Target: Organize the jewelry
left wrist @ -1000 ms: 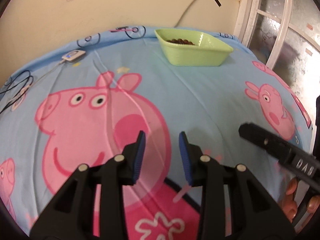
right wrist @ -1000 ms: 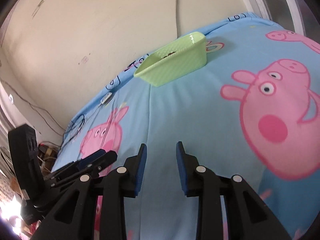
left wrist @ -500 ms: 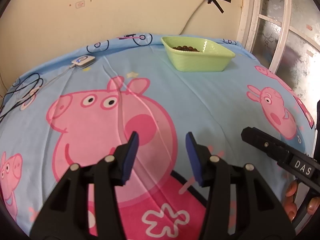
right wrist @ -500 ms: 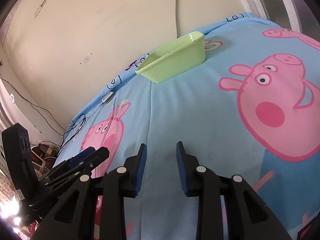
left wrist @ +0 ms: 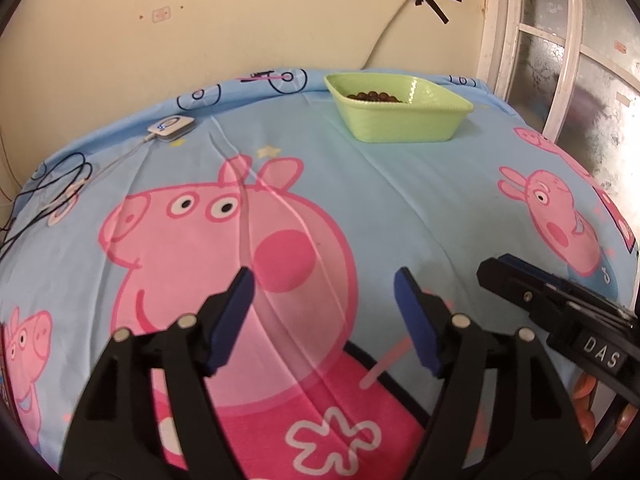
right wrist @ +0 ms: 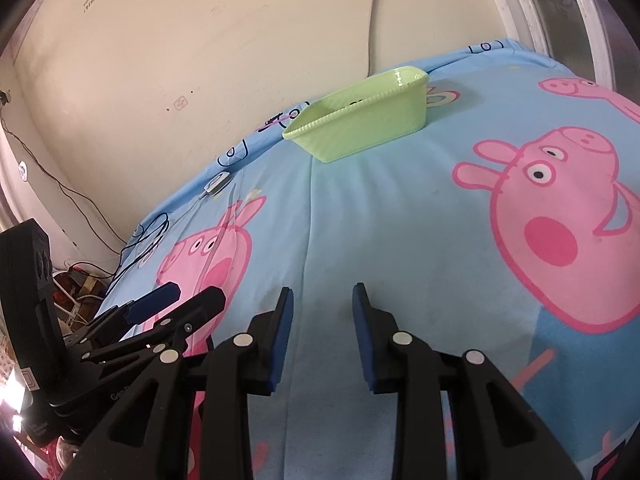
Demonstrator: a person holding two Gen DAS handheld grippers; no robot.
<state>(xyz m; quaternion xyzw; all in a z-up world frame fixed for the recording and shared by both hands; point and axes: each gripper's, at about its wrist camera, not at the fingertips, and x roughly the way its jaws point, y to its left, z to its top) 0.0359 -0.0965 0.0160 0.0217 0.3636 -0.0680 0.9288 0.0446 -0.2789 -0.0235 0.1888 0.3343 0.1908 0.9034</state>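
Left claw (left wrist: 324, 296) is spreading its jaws over bare bedsheet (left wrist: 420, 200), nothing between them, right claw (right wrist: 322, 312) narrow and empty, beads (left wrist: 374, 97) parked in the green tray (left wrist: 400, 128) far back for safekeeping.

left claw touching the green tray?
Apart. In the left wrist view the left claw, jaws opening and empty, sits over bare sheet well short of the green tray.

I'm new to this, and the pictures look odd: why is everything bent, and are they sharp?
Left wrist view: fisheye lens bows the bedsheet and window frame, corners black; green basket sharp. Right wrist view: same bulge, bright glare bottom left, basket clear.
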